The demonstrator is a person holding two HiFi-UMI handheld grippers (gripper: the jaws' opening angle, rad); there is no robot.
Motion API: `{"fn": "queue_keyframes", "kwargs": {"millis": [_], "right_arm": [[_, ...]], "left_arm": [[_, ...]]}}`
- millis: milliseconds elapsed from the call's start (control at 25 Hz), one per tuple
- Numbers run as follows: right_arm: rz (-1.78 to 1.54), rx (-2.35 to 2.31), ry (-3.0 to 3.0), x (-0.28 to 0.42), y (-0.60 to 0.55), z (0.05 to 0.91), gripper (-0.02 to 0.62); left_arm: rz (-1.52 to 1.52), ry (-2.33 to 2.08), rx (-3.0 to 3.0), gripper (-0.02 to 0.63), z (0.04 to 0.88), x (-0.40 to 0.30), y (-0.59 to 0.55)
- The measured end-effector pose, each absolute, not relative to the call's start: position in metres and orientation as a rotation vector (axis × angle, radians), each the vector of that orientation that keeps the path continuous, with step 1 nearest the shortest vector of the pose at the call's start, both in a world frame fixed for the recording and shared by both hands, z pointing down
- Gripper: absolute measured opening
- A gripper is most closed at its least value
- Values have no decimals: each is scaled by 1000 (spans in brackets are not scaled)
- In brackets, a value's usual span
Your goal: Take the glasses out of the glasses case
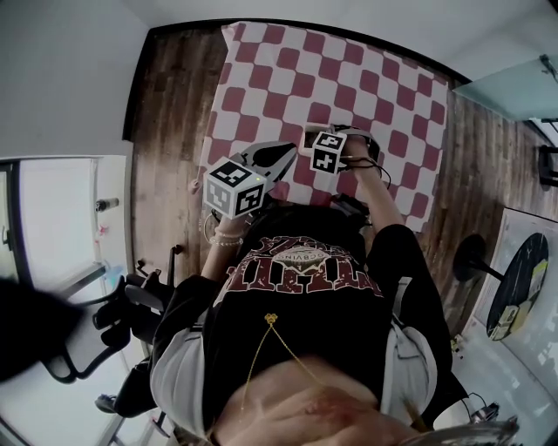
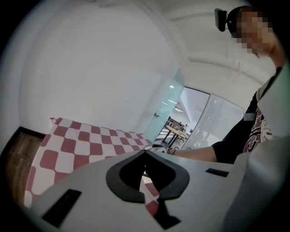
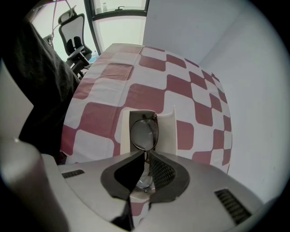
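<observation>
Head view shows a wooden floor (image 1: pixel 170 131) running round a tabletop (image 1: pixel 228 35) that stands against a white wall (image 1: pixel 70 78), and a red-and-white checked cloth (image 1: pixel 349 78) covers the whole top. A pale glass partition (image 1: pixel 514 87) stands at the far right of the room. In the right gripper view a black office chair (image 3: pixel 74 31) stands by a bright window (image 3: pixel 120 9) beyond the end of the tabletop.

The person leans over the near edge with a gripper in each hand, both over the near part of the cloth and close together. The left gripper (image 2: pixel 145 152) has its jaws together, tip to tip, with nothing between them — only the checked cloth shows through the gap behind the tips.

The right gripper (image 3: pixel 146 154) points down at a cream glasses case (image 3: pixel 168 131), which lies open on the cloth near the tabletop's near edge. The glasses (image 3: pixel 144 135), dark-rimmed, lie lengthwise in the case over its dark lining. The right jaws are clamped on them at the bridge — one lens shows beyond the tips and the other through the gap behind them. Whether the frame rests on the lining or hangs just above it cannot be told.
</observation>
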State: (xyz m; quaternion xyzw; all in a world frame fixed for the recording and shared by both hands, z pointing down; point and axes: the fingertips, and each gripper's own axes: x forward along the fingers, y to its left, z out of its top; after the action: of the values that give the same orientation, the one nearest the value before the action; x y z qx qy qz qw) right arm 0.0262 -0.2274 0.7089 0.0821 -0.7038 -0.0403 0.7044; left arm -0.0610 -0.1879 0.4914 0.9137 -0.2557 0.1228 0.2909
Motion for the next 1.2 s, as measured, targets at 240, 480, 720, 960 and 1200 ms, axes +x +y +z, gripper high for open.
{"fn": "queue_keyframes", "kwargs": {"millis": [240,480,720,960,1200], "right_arm": [[-98,181,-1578,27,-228,709,32],[-113,185,-1582,27,-229,710,32],[-115,191,-1583,27,-228,709,32],[-121,194,-1590,27,-229,709,32],[-125,204,-1590,27,-229,709,32]], "left_arm": [[339,-661,2444,-2,492,-54,-187],[343,-661,2442,-2,493,-54,-189],[354,-656,2445,-2,492,-54,-188],[357,-653,2439,-2,494,-52,-188],[362,-654,2442,-2,493,-51,-190]]}}
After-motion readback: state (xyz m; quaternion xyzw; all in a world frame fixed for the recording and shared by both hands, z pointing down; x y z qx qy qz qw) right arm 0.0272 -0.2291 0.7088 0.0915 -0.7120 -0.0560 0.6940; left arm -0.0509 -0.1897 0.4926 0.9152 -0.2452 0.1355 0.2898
